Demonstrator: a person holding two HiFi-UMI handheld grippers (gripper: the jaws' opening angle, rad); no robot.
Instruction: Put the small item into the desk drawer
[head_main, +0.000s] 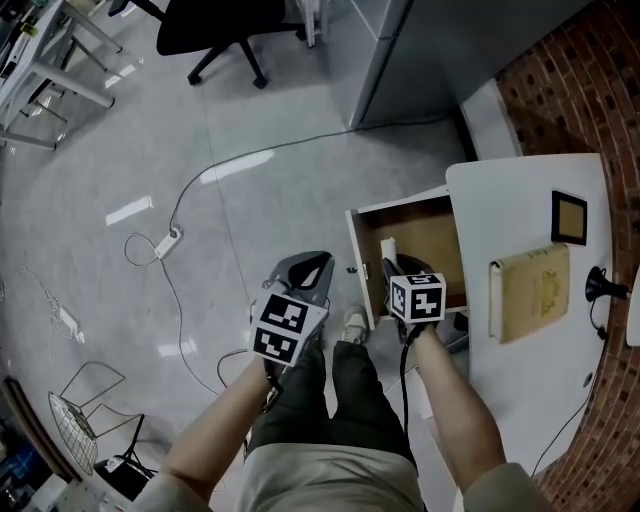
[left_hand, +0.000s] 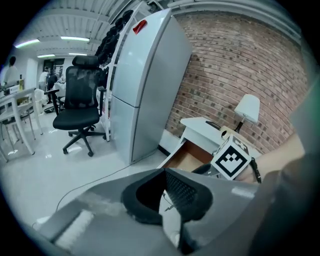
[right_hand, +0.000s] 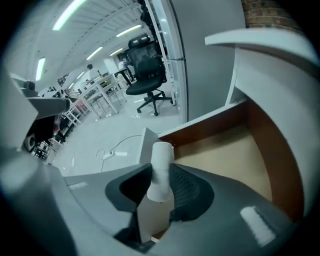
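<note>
The small item, a white cylinder (right_hand: 162, 159), stands upright between the pads of my right gripper (right_hand: 161, 176), which is shut on it. In the head view that gripper (head_main: 392, 268) hovers at the front left corner of the open desk drawer (head_main: 432, 240), with the white cylinder (head_main: 388, 246) poking out beyond its jaws. The drawer's bare wooden bottom (right_hand: 227, 150) lies just ahead of the item. My left gripper (head_main: 312, 266) hangs over the floor left of the drawer. Its jaws meet at the tips with nothing held (left_hand: 164, 173).
The white desk (head_main: 520, 190) carries a tan book (head_main: 528, 290), a black frame (head_main: 569, 217) and a lamp base (head_main: 600, 286). A grey cabinet (head_main: 440, 50) stands behind the drawer. A power strip (head_main: 166, 243) with cable, an office chair (head_main: 225, 30) and a wire basket (head_main: 75, 425) are on the floor.
</note>
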